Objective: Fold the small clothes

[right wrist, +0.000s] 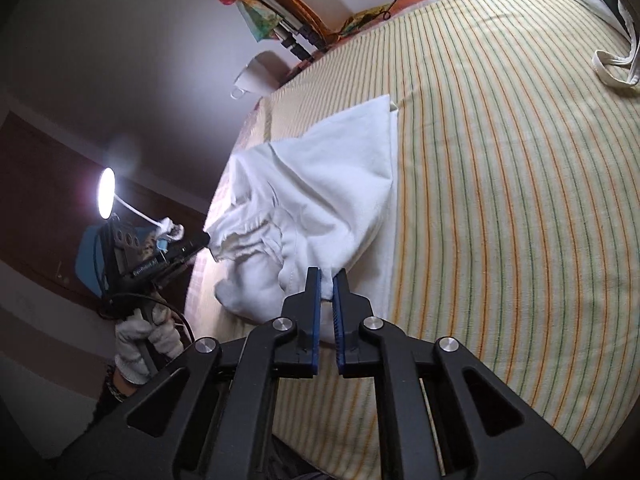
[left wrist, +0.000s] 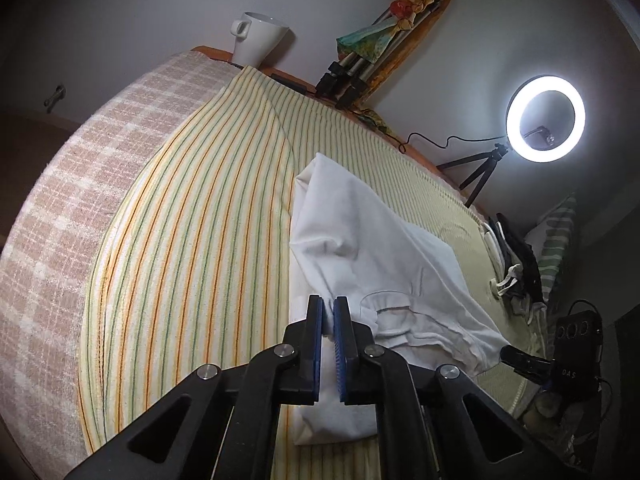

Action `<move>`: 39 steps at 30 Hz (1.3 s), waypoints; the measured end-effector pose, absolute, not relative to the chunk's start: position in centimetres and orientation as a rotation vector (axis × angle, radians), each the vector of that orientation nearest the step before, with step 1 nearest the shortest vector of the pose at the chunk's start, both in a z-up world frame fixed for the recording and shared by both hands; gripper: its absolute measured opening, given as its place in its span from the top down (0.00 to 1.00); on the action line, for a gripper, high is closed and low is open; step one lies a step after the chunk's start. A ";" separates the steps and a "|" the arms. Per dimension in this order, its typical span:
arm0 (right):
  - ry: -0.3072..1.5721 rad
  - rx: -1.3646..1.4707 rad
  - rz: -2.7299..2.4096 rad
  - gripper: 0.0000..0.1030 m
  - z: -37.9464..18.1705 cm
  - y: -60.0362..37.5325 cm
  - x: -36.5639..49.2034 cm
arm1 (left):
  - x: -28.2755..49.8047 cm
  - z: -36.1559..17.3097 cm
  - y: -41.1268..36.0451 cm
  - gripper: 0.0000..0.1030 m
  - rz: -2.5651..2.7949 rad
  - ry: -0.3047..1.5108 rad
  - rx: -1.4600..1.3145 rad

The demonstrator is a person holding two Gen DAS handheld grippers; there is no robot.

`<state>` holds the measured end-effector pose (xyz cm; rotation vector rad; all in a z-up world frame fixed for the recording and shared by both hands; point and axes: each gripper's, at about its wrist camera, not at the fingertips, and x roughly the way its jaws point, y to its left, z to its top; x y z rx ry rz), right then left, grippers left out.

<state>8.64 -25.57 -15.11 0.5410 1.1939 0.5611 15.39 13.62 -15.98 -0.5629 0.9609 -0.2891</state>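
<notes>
A white garment lies partly lifted on a yellow striped cloth. My left gripper is shut on the garment's near edge, with white fabric pinched between the blue pads. My right gripper is shut on another edge of the same garment. In the left wrist view the right gripper's tip shows at the garment's right corner. In the right wrist view the left gripper shows at the gathered waistband, held by a gloved hand. The garment hangs bunched between the two grippers.
A white mug stands at the far edge. A ring light on a tripod stands at the right. A pile of dark and white clothes lies at the right end. A checked pink towel lies at the left.
</notes>
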 end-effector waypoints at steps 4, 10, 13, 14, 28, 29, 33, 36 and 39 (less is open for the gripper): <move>1.173 0.616 0.573 0.94 -13.9 -26.4 8.3 | 13.7 -14.7 13.6 0.98 -0.314 0.950 -0.566; 1.166 0.711 0.609 0.94 -13.9 -27.6 7.0 | 10.7 -15.4 13.8 0.98 -0.331 0.967 -0.575; 1.213 0.727 0.587 0.94 -15.8 -27.9 6.3 | 10.0 -17.1 13.8 0.98 -0.312 1.003 -0.575; 1.227 0.738 0.584 0.94 -16.3 -28.0 6.1 | 9.9 -17.7 13.9 0.98 -0.307 1.012 -0.582; 1.243 0.436 0.461 0.93 -14.4 -27.4 5.3 | 9.0 -17.0 12.9 0.95 -0.322 1.047 -0.425; 1.243 0.374 0.443 0.92 -14.1 -27.1 5.2 | 8.8 -16.9 12.8 0.90 -0.318 1.048 -0.403; 1.179 0.327 0.401 0.91 -12.9 -27.7 4.9 | 8.3 -15.2 13.3 0.80 -0.295 0.990 -0.377; 1.110 0.325 0.448 0.91 -11.8 -27.3 5.1 | 9.1 -13.7 12.7 0.77 -0.315 0.943 -0.358; 1.075 0.294 0.536 0.91 -11.2 -25.1 5.8 | 10.4 -13.1 11.0 0.74 -0.344 0.918 -0.342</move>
